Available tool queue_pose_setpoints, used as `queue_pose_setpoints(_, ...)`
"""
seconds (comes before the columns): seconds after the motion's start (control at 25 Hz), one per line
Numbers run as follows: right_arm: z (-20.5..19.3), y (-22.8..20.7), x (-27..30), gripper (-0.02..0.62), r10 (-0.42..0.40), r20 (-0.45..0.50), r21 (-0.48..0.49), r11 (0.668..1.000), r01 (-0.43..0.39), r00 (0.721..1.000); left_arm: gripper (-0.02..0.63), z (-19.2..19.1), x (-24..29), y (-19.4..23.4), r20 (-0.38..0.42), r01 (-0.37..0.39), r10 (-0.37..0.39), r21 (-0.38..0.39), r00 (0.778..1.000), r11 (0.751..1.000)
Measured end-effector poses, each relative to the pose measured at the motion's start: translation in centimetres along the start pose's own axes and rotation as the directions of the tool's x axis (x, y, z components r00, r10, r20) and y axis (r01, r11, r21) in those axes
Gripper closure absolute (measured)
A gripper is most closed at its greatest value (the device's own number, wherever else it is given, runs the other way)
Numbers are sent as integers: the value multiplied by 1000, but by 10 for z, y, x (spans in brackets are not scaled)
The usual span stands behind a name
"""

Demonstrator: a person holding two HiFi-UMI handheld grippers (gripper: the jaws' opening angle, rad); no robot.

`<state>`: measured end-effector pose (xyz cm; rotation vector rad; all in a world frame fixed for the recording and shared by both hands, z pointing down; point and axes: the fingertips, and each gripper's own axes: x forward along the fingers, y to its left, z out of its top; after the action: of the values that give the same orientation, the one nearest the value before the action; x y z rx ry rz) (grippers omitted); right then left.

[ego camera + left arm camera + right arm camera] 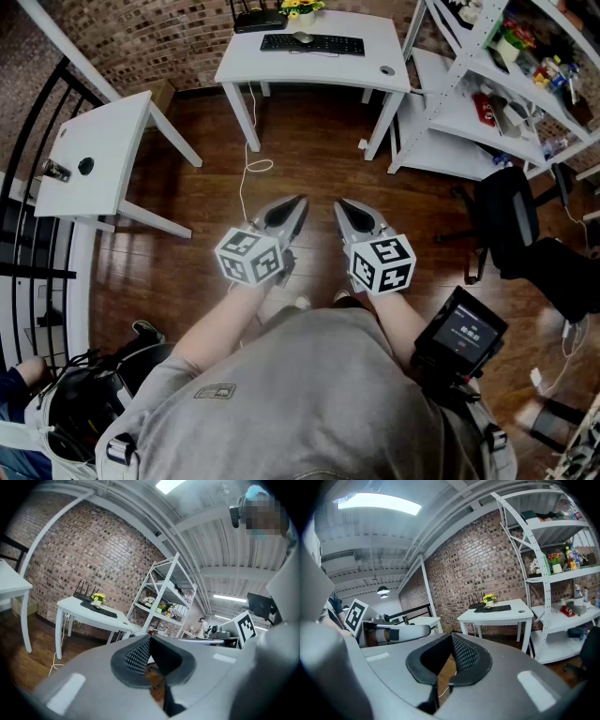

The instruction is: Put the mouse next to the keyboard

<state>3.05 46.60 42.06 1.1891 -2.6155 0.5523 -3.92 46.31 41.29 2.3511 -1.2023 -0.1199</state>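
Observation:
A black keyboard lies on the white desk at the far end of the room. A small grey mouse sits just behind the keyboard, near the yellow flowers. Both grippers hang in mid-air well short of the desk, over the wood floor. My left gripper and right gripper are side by side, each shut with nothing between its fingers. In the left gripper view the keyboard is far ahead of the left gripper. In the right gripper view the keyboard is far beyond the right gripper.
A second white table stands at the left beside a black railing. A white shelf rack with several items fills the right, with a black office chair in front of it. A white cable trails on the floor from the desk.

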Motion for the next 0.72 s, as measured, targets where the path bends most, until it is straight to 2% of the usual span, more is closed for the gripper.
queue_pose_setpoints(0.36,-6,6,21,584,-25,-21,-2,1000,25,999,604,6,0,27,-1,-13,13,-10,1000,1000)
queue_pose_setpoints(0.72,6,-31,63,584,-6,-39,15,1000,7,999,606,17,39,58,-13,-41,41,-15,999,999)
